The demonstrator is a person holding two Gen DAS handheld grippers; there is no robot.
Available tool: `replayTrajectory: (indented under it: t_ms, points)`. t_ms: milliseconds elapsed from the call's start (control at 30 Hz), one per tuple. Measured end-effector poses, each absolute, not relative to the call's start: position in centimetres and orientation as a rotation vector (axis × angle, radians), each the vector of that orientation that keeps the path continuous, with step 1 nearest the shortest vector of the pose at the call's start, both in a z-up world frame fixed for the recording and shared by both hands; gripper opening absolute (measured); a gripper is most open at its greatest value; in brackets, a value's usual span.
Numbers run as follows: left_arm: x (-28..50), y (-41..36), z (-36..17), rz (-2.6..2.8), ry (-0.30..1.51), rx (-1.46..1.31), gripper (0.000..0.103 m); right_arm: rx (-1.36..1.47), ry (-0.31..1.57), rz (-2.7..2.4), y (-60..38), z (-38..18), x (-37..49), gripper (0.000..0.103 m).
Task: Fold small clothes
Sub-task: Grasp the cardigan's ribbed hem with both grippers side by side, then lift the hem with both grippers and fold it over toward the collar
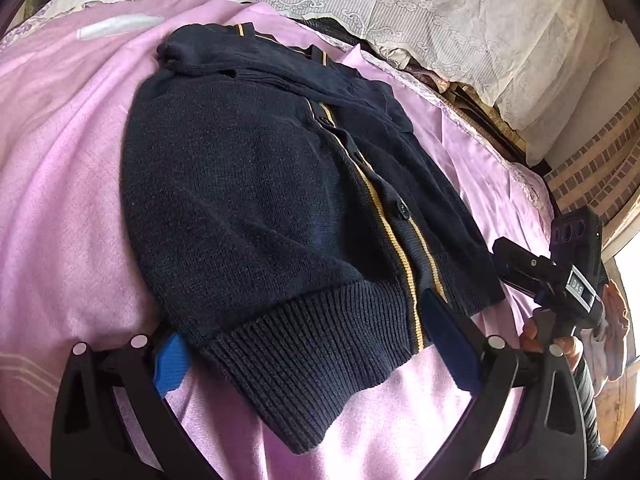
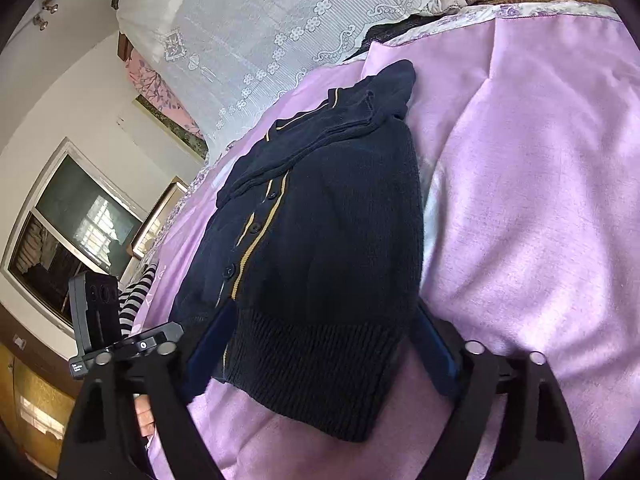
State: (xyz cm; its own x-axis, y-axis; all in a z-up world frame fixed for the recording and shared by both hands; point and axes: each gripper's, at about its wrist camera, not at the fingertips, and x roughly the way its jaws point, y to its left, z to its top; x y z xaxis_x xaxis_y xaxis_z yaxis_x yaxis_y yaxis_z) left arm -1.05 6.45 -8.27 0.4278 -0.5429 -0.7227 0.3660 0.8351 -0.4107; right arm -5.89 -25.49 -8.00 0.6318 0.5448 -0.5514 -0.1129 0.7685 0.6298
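A navy knit cardigan (image 1: 260,200) (image 2: 340,220) with yellow-striped button placket lies flat on a pink sheet (image 1: 60,200) (image 2: 540,200), a sleeve folded across its upper part. Its ribbed hem (image 1: 304,384) (image 2: 312,384) faces both cameras. My left gripper (image 1: 310,354) stands open, straddling the hem; its blue left pad (image 1: 172,364) sits at the hem's corner, the other rests by the placket. My right gripper (image 2: 322,348) also straddles the hem, fingers (image 2: 208,344) close beside its two edges, without clearly pinching it. A hand holding the right tool's body (image 1: 560,280) shows at the left view's edge.
White lace-covered bedding (image 1: 400,8) (image 2: 260,20) is piled beyond the cardigan's collar. A window (image 2: 72,224) and white wall lie to the left in the right wrist view, a brick wall (image 1: 600,160) to the right in the left one. Pink sheet surrounds the garment.
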Motion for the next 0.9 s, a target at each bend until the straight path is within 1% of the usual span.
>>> replayTrajectory:
  t_ms: [33, 67, 100, 133, 200, 300, 367, 433, 467, 500, 633, 700, 767, 833, 900]
  points:
    - [-1.3, 6.4, -8.2, -0.567, 0.970, -0.199, 0.095, 0.604, 0.809, 0.407, -25.8, -8.1, -6.2, 0.065]
    - [-1.5, 6.6, -8.2, -0.564, 0.964, -0.198, 0.093, 0.619, 0.814, 0.415, -26.0, -8.3, -6.4, 0.063]
    - [-1.7, 6.8, -8.1, -0.567, 0.959, -0.202, 0.089, 0.631, 0.820, 0.430, -26.2, -8.4, -6.6, 0.061]
    - [-1.9, 7.1, -8.1, -0.572, 0.956, -0.213, 0.082, 0.636, 0.824, 0.448, -26.1, -8.4, -6.8, 0.061]
    - [-2.0, 7.5, -8.1, -0.581, 0.952, -0.239, 0.074, 0.619, 0.832, 0.472, -25.3, -8.3, -7.0, 0.061]
    - [-1.4, 7.5, -8.4, -0.583, 0.958, -0.262, 0.069, 0.558, 0.840, 0.474, -24.0, -8.1, -7.0, 0.060]
    - [-0.7, 7.2, -8.7, -0.549, 0.974, -0.242, 0.069, 0.591, 0.835, 0.456, -24.2, -8.4, -6.6, 0.048]
    - [-0.8, 6.8, -8.6, -0.536, 0.968, -0.212, 0.068, 0.630, 0.851, 0.425, -24.8, -9.0, -6.4, 0.021]
    - [-1.0, 6.7, -8.6, -0.533, 0.965, -0.198, 0.067, 0.656, 0.855, 0.415, -25.2, -9.3, -6.4, 0.016]
    - [-1.1, 6.6, -8.6, -0.526, 0.962, -0.191, 0.064, 0.683, 0.860, 0.413, -25.6, -9.6, -6.4, 0.013]
    - [-1.7, 7.5, -8.7, -0.525, 0.954, -0.224, 0.047, 0.664, 0.866, 0.413, -25.4, -9.6, -6.7, 0.012]
    - [-1.7, 7.9, -8.8, -0.529, 0.957, -0.247, 0.044, 0.658, 0.873, 0.413, -25.3, -9.6, -6.9, 0.011]
    - [-1.8, 8.0, -8.9, -0.539, 0.965, -0.255, 0.043, 0.673, 0.880, 0.418, -25.6, -9.8, -7.0, 0.010]
    - [-2.0, 7.7, -8.8, -0.540, 0.967, -0.236, 0.046, 0.691, 0.884, 0.424, -25.8, -9.9, -7.0, 0.010]
    - [-2.1, 7.4, -8.8, -0.532, 0.962, -0.217, 0.046, 0.684, 0.882, 0.420, -25.7, -9.9, -7.1, 0.010]
